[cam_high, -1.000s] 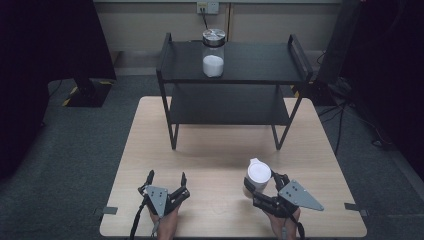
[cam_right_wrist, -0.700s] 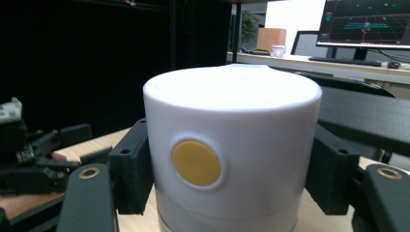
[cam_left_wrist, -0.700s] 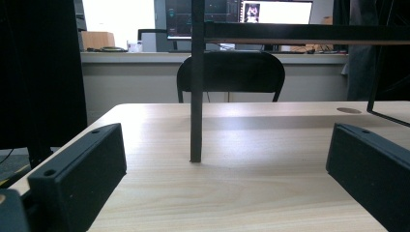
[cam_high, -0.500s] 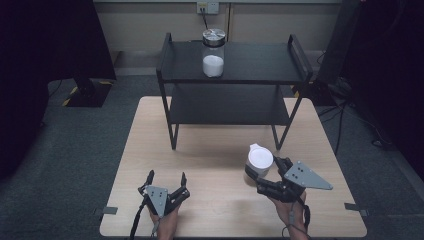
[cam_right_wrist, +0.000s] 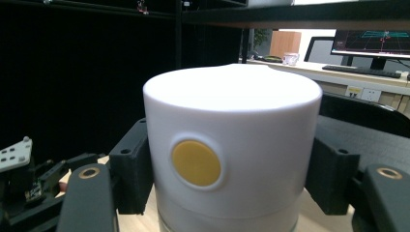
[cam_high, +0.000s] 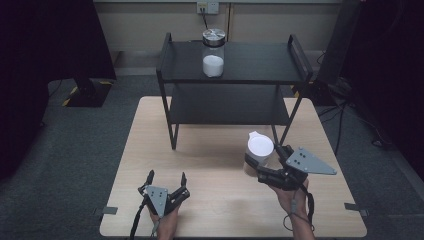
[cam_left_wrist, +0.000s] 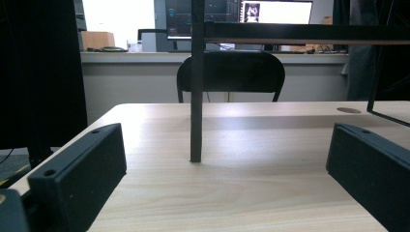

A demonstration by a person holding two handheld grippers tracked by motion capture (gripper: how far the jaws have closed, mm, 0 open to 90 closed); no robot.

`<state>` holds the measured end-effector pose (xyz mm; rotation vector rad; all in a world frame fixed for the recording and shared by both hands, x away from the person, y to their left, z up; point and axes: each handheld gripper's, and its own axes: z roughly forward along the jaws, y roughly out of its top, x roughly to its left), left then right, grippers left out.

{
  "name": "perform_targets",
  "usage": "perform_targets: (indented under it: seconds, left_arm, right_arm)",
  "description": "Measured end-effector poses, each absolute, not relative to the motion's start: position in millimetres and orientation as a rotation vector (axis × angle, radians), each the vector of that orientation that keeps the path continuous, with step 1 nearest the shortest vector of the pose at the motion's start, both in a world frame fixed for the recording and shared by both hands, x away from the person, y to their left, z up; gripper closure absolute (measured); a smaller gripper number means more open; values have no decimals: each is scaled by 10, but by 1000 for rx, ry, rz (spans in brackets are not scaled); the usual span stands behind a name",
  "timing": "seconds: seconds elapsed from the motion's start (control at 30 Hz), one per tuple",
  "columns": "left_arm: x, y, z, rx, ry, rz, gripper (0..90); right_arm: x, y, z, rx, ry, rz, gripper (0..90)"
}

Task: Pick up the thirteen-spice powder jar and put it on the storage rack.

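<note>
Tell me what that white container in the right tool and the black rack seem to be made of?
The white container looks like smooth matte plastic: even, softly shaded walls and a flat yellow button. The black rack seems to be painted metal, judging by its thin straight legs and dull dark shelves, though coated wood shelves cannot be ruled out.

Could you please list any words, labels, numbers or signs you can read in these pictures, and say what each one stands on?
None can be read.
White container in the right gripper: a plain yellow dot, no lettering.
Jar on the black shelf: no label visible.
Monitors in the background: content too small and blurred to read.
</note>
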<state>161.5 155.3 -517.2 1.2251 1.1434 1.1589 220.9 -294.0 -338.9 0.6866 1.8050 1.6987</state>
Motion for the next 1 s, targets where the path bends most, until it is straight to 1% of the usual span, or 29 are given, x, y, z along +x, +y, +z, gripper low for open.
perform_targets:
  seconds: [0.27, 1.0]
  left_arm:
    - [1616, 1555, -5171, 1226, 1142, 1158, 0]
    - [1615, 1558, -5171, 1227, 1141, 1157, 0]
  right_arm:
    - [2289, -2951, -3178, 664, 1792, 1702, 299]
    - [2520, -2814, -2605, 668, 1753, 1657, 300]
